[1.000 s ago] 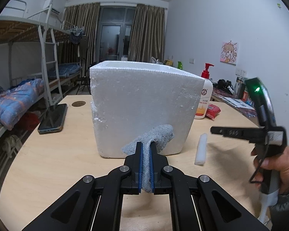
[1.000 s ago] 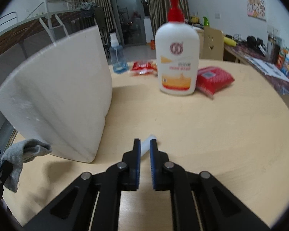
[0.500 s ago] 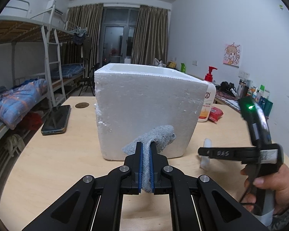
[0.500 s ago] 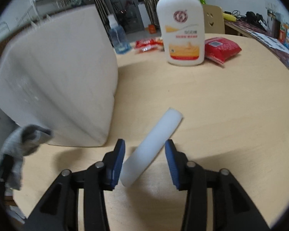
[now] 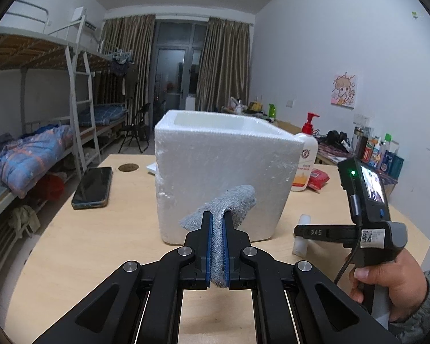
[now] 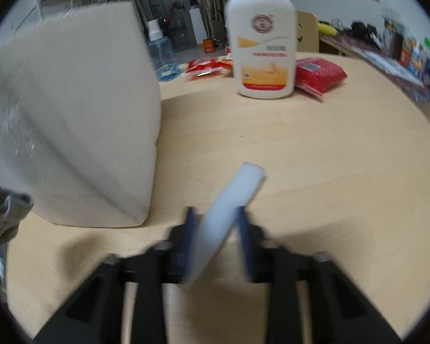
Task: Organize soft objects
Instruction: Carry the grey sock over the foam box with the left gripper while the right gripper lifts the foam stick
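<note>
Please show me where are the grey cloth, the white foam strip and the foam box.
grey cloth [image 5: 226, 200]: left wrist view, on the bunched top above the pads.
white foam strip [image 6: 238, 192]: right wrist view, on its upper half.
foam box [image 5: 223, 166]: left wrist view, on its front wall.

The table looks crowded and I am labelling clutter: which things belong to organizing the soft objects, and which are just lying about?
Belongs to the job:
- grey cloth, clamped in the left hand-held gripper
- white foam strip, between the right hand-held gripper fingers
- white foam box, open-topped

Just lying about:
- lotion pump bottle
- red packet
- phone
- blue spray bottle
</note>
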Tool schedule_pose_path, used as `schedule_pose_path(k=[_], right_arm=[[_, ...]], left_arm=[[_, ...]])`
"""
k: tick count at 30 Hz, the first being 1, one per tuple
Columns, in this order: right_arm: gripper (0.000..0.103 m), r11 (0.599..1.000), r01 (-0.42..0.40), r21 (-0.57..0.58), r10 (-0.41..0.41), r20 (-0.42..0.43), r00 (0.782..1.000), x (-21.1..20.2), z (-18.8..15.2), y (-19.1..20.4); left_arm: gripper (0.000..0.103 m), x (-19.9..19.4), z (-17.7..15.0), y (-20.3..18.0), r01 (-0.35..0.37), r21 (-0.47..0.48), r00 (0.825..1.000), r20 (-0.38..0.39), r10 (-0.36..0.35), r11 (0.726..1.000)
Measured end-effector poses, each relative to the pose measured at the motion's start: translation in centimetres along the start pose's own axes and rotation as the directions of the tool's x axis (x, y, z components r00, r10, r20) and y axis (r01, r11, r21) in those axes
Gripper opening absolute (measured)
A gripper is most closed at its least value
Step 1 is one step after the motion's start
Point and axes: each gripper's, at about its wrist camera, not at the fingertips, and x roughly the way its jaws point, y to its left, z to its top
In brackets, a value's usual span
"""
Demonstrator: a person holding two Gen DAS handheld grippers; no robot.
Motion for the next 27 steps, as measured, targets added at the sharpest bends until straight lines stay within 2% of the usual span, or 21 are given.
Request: schedule_pose_path(k=[1,7,12,15,17,18,20,21,22,27], right_arm=[[0.019,1.000,-0.020,0.013,0.019,0.004,1.000,-0.1,0.0,-0.4],[0.011,0.994,-0.105,0.018,0.104,0.051,0.993,-1.5,0.1,-1.3],[0.011,0.992,-0.126,-0.020,0.127,0.117,0.985,-4.4,0.4,-0.8],[0.011,0.989,-0.147,0.004,0.147,0.085,0.986,-4.4,-0.3,-0.9],[0.012,0.994,-0.113,0.002,0.112,0.077,0.991,-4.1,-0.7,-0.8],[0.015,0.993,-0.117,0.008,0.116,0.065,0.991,-3.8,-0.8,-0.9],[0.034,0.991,-0.131,0.026,0.130,0.046,0.990,-3.4,-1.0,-1.3],[0.049,0.991,-0.127,0.034,0.126,0.042,0.991,-3.2,-1.1,-1.4],[0.052,0.991,-0.127,0.035,0.125,0.040,0.991,-3.0,-1.2,-1.4],[0.053,0.992,-0.127,0.027,0.126,0.033,0.992,-2.3,-1.4,-1.1]], left_arm=[[0.006,-0.3,0.0,0.0,0.003,0.000,1.000,0.006,-0.003,1.000],[0.006,-1.8,0.4,-0.3,0.010,0.033,0.999,0.030,-0.011,0.999],[0.006,-2.9,1.1,-0.2,0.000,0.029,0.998,0.061,-0.001,1.000],[0.006,-3.2,1.2,-0.2,-0.009,0.020,0.998,0.069,0.007,1.000],[0.006,-3.7,1.4,0.4,0.000,-0.006,0.997,0.073,0.001,1.000],[0.006,-4.1,1.7,0.7,0.003,-0.019,0.997,0.078,-0.001,1.000],[0.006,-5.1,2.4,1.7,0.018,-0.045,0.996,0.090,-0.014,0.999],[0.006,-6.1,2.8,2.2,0.023,-0.060,0.994,0.110,-0.016,0.998],[0.006,-7.0,3.3,2.5,0.033,-0.070,0.992,0.128,-0.024,0.997],[0.006,-8.5,6.0,1.5,0.040,-0.026,0.983,0.181,-0.035,0.999]])
